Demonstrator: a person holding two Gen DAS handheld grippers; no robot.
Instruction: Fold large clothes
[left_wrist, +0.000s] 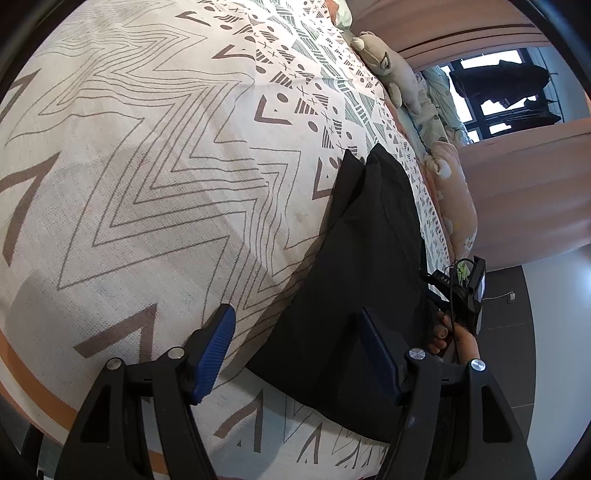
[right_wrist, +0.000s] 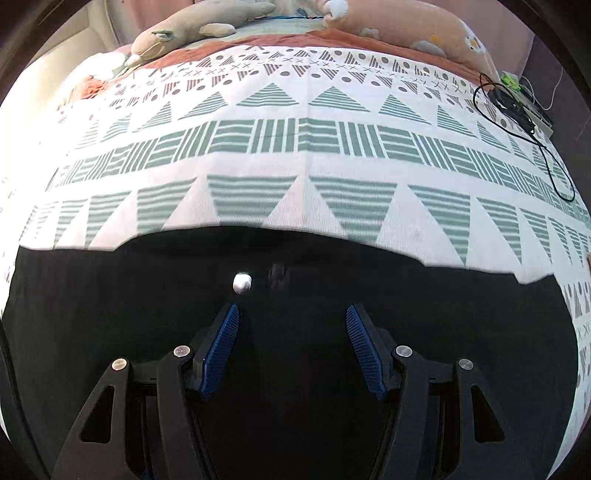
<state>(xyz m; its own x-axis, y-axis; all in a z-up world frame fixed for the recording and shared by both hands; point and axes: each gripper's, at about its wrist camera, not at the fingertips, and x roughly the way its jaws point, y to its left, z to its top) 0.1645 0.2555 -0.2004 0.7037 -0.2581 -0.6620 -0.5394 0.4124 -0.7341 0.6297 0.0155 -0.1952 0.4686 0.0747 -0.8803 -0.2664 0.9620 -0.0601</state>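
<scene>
1. Blue ribbed pads are standing wide apart on the left gripper (left_wrist: 295, 350), gripping nothing.
2. Spreading from 6 toward 1 o'clock, the black garment (left_wrist: 362, 266) is lying smooth and matte on the patterned bedspread (left_wrist: 147, 166), a woven cloth of zigzags and triangles.
3. Right gripper (right_wrist: 291, 347) is hovering wide over the garment, empty.
4. Gleaming at 12 o'clock is a round silver button (right_wrist: 242, 283).

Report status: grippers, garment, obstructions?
Left gripper and right gripper open, empty. Black garment flat on patterned bedspread, ungrasped. Black cable on the bed's right side, off the garment.
</scene>
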